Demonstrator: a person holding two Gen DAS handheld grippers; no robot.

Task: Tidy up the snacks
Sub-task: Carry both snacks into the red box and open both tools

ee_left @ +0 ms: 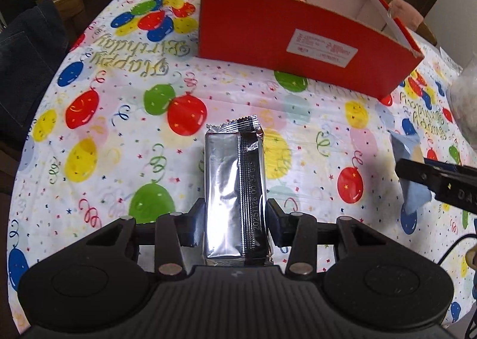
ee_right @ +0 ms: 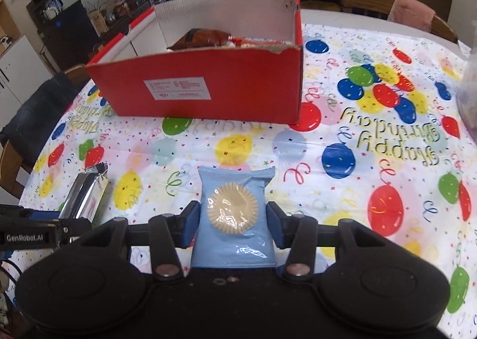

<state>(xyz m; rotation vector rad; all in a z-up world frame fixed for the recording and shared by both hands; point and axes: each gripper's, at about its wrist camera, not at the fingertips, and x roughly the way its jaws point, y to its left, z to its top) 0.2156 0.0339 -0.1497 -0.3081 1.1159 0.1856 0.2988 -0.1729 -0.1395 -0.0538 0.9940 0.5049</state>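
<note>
Balloon-print birthday cloth covers your table, and a red box stands open on it ahead of both grippers, a brown packet and a red-and-white one beside it showing over its front wall. Your left gripper is clamped part-way closed on a silver wrapper, seam side up, pads pressing its long sides and its crimped end pointing at the box. Your right gripper grips a blue biscuit pack likewise, pads on both edges, jaws about a third open.
</note>
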